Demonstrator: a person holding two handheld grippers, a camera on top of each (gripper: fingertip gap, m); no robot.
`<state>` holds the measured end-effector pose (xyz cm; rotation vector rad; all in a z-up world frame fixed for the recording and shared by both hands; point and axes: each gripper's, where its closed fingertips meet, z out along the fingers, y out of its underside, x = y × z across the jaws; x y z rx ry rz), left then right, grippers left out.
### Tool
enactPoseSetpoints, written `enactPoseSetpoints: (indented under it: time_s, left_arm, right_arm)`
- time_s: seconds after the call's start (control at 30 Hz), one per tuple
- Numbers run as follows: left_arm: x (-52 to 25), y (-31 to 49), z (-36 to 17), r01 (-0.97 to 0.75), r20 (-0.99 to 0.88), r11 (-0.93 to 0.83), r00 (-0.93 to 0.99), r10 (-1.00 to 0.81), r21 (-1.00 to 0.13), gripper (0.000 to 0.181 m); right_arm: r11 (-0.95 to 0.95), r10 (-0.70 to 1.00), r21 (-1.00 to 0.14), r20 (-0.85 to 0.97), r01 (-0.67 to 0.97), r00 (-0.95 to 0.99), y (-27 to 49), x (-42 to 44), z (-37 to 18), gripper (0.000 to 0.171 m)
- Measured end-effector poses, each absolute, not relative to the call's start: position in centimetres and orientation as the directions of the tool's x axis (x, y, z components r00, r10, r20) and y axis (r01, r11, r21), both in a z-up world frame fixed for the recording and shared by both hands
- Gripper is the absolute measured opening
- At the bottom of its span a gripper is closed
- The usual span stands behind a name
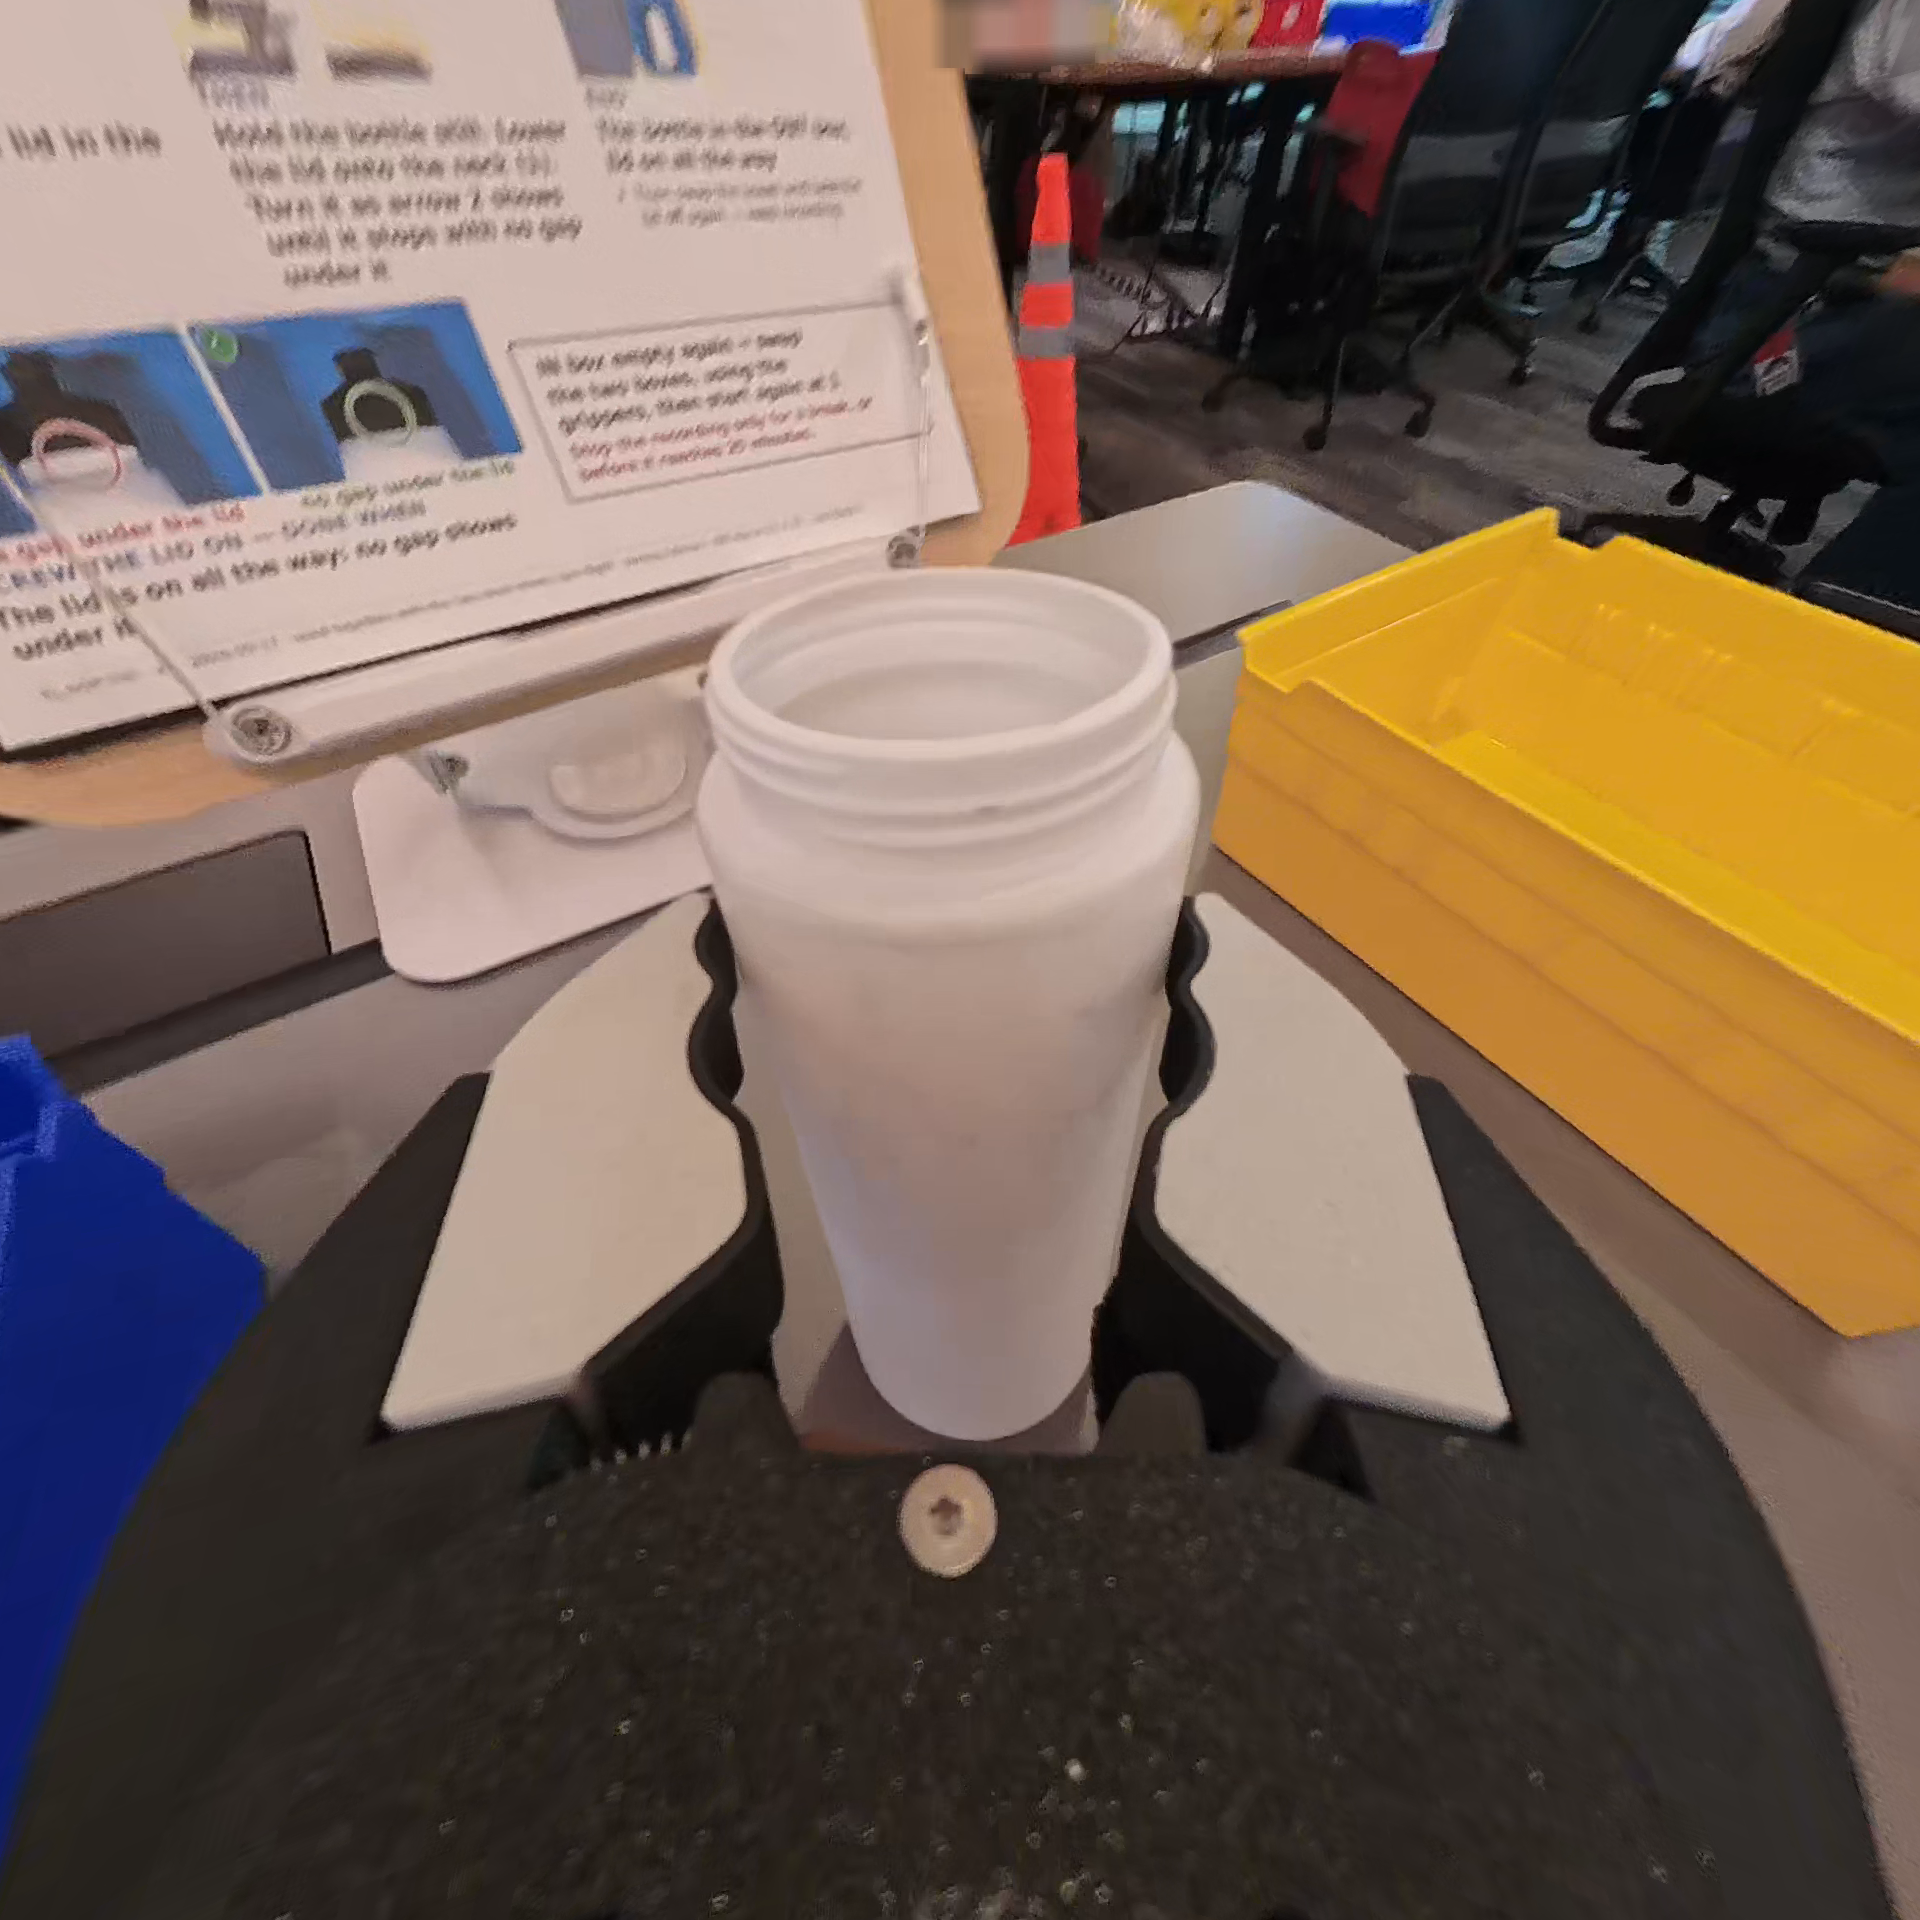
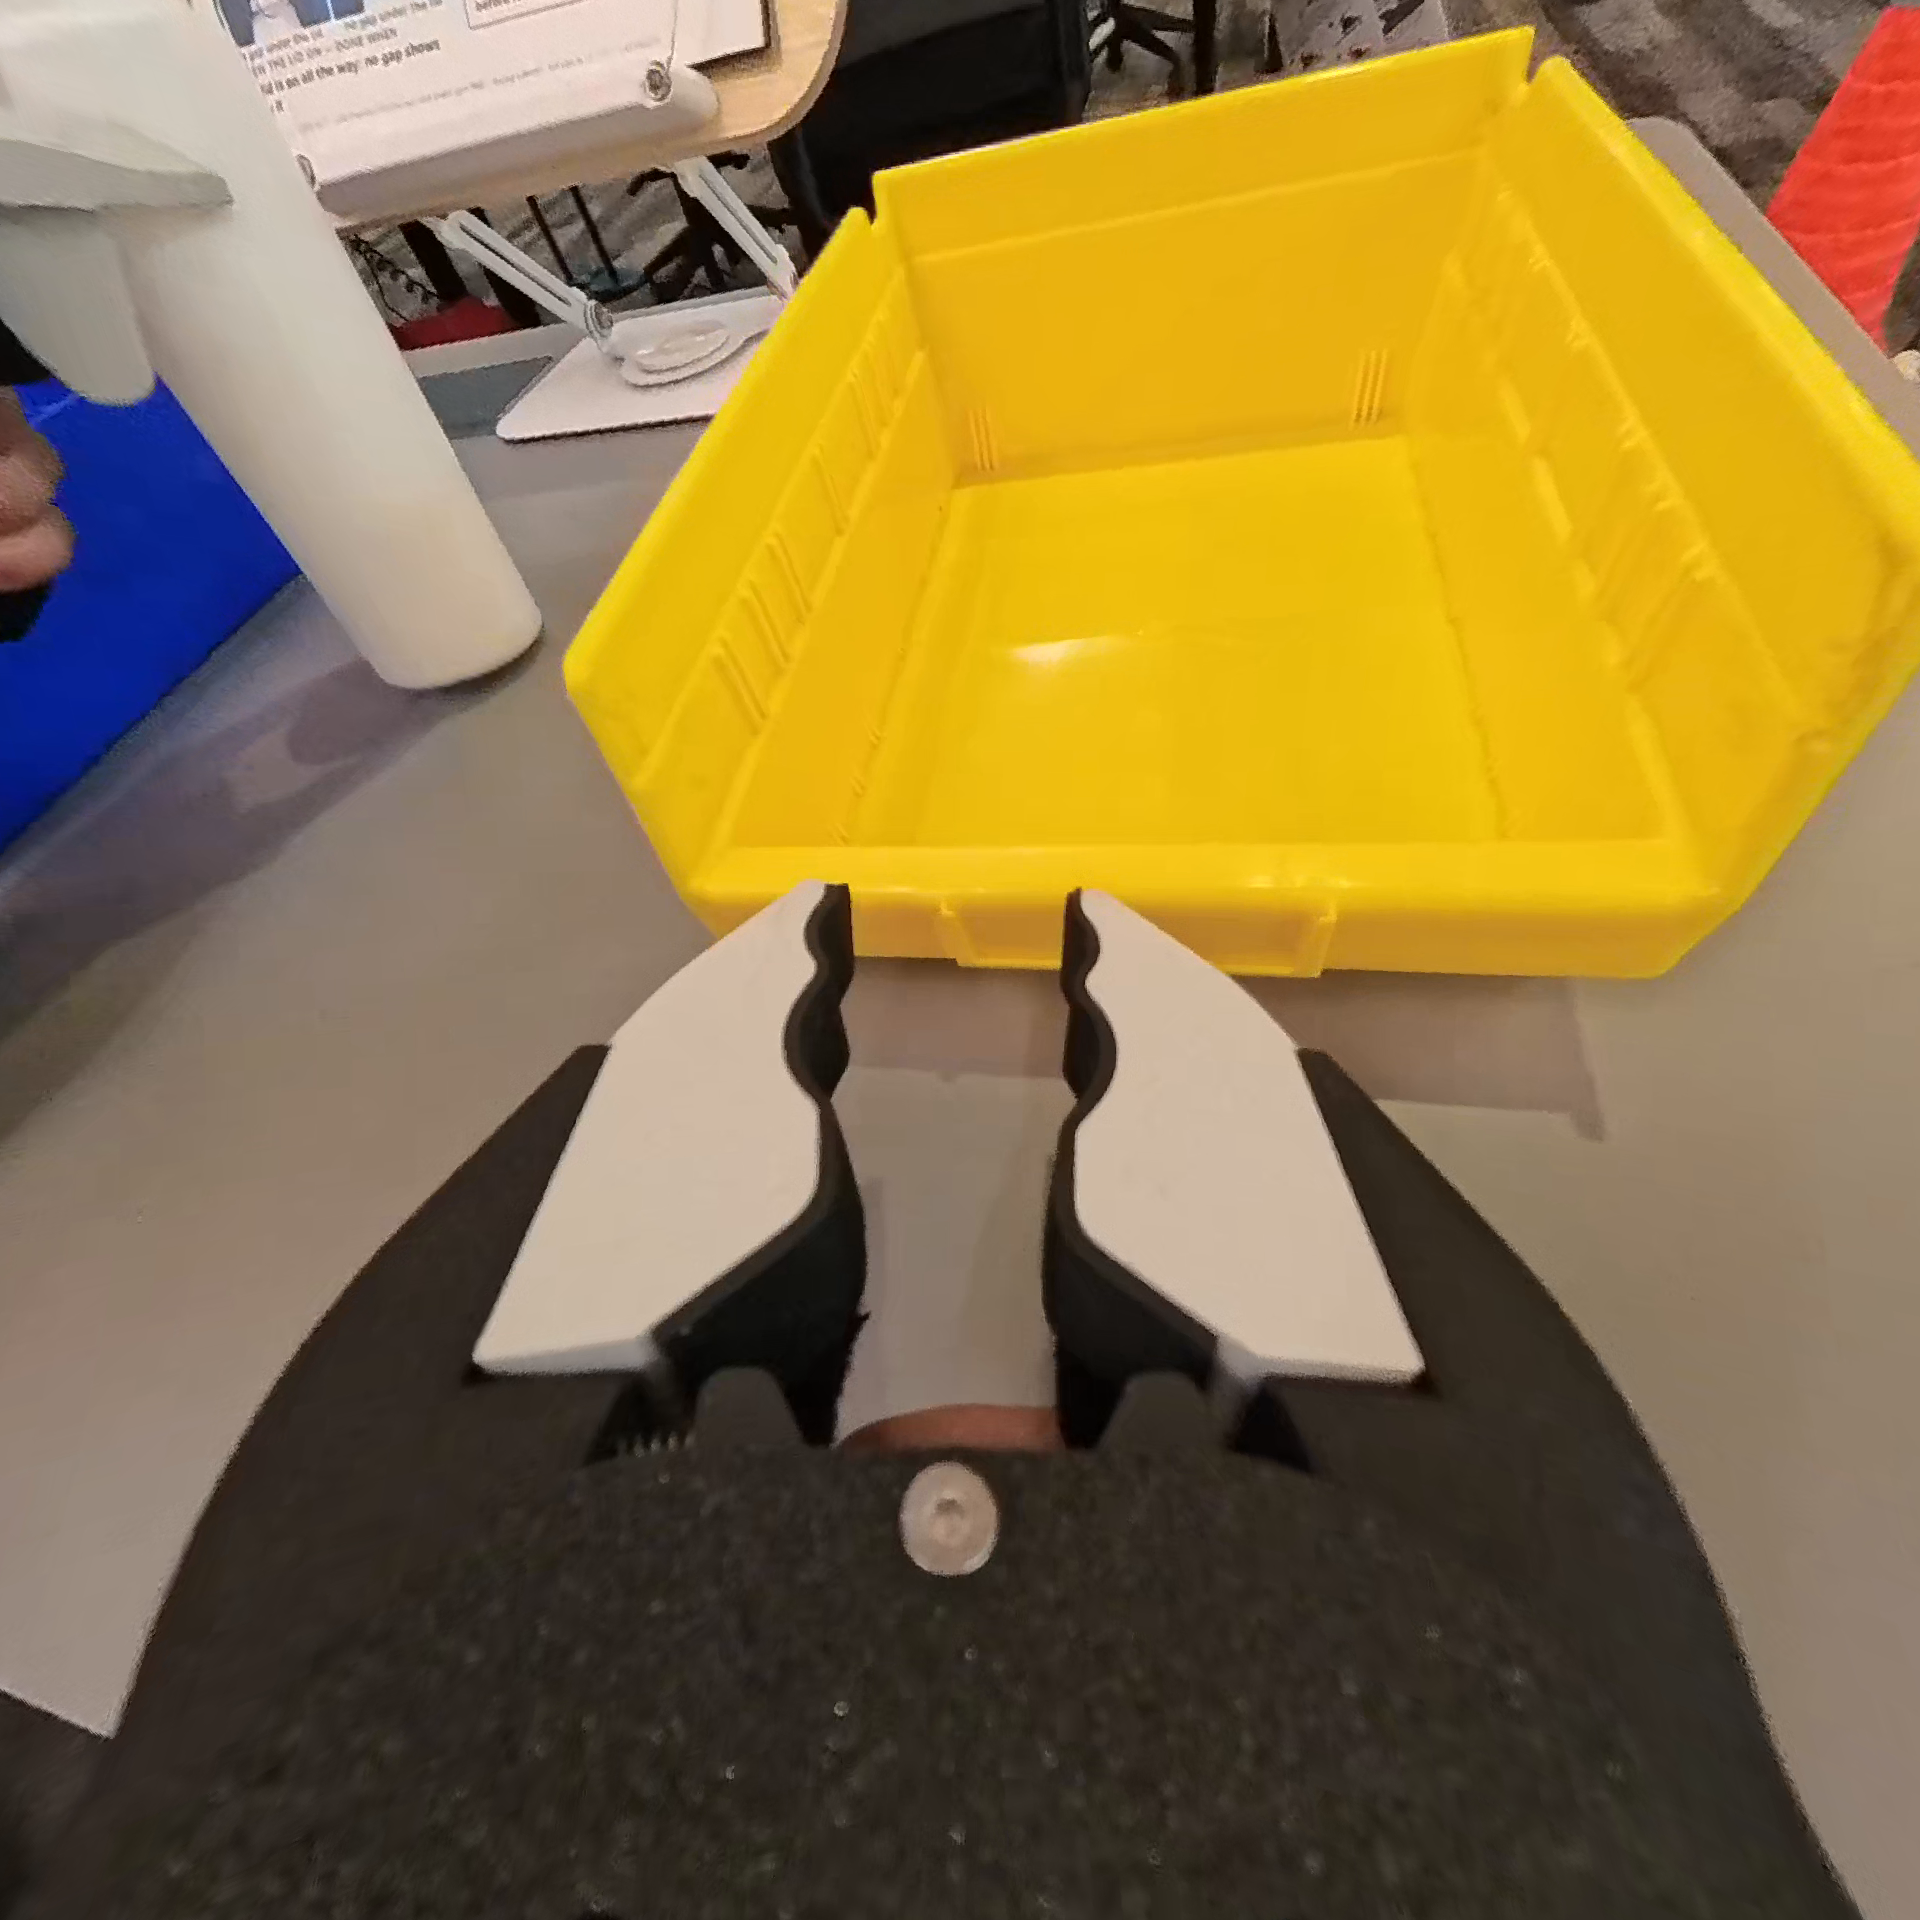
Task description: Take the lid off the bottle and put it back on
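Observation:
A white plastic bottle (image 1: 951, 1039) stands upright with its threaded mouth open and no lid on it. My left gripper (image 1: 951, 925) is shut on the bottle's body, one finger on each side. The bottle also shows in the right wrist view (image 2: 343, 416) at the upper left, its base on the grey table (image 2: 312, 1039), with a finger of the left gripper (image 2: 94, 208) against it. My right gripper (image 2: 956, 904) is open and empty, low over the table just in front of the yellow bin. The lid is not in either view.
An empty yellow bin (image 2: 1195, 873) sits right of the bottle, also in the left wrist view (image 1: 1558, 831). A blue bin (image 1: 104, 1351) is at the left. An instruction sheet on a stand (image 1: 416, 312) is behind the bottle. An orange cone (image 1: 1049, 343) and chairs stand beyond the table.

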<state>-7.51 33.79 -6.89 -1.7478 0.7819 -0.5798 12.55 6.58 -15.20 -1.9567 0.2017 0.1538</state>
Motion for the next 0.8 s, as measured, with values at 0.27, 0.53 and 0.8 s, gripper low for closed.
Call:
enactPoseSetpoints:
  time_s: [0.27,0.53,0.8]
  left_arm:
    - [-6.7,32.3,-6.9,-0.276,-0.117,-0.089,0.649,-0.752,-0.957,0.080]
    - [-8.9,31.8,-6.5,-0.259,-0.117,-0.090,0.686,-0.718,-0.962,0.085]
    - [-14.8,20.6,-6.1,-0.197,0.136,-0.299,0.575,-0.807,-0.934,0.086]
  right_arm:
    - [-0.389,-0.069,-0.901,-0.180,-0.193,0.981,6.7,12.3,-15.4,0.038]
    - [-0.350,-0.037,-0.926,-0.139,-0.143,0.990,6.7,11.5,-14.4,0.043]
    - [-0.173,0.257,-0.984,-0.074,-0.029,0.963,7.4,2.2,-9.9,0.049]
